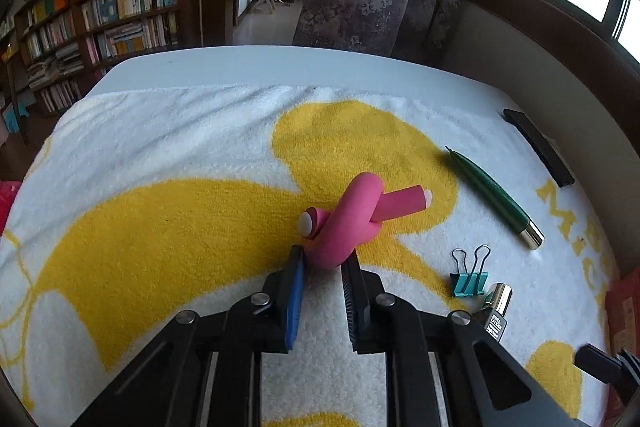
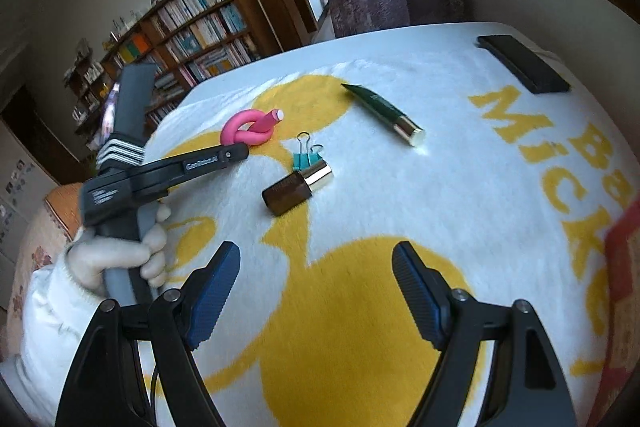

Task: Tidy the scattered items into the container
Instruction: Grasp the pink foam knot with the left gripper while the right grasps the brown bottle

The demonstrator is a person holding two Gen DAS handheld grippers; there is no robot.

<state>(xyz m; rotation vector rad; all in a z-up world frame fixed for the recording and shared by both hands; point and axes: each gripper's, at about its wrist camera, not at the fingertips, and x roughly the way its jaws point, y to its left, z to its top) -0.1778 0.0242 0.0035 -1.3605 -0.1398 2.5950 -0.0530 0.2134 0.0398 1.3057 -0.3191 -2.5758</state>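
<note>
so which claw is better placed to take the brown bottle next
Right. The right claw is open and empty, with the brown gold-capped bottle lying just ahead of its fingers. The left claw is already shut on the pink knotted foam roller, so it is occupied.

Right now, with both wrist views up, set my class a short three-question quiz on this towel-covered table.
1. True or false: the left gripper is shut on the pink foam twist roller.
2. Which lies nearest the teal binder clip? A) green pen B) brown gold-capped bottle C) black bar
3. Fill in: the right gripper fingers are ____.

Key: 1 true; 2 B; 3 open, holding nothing.
</note>
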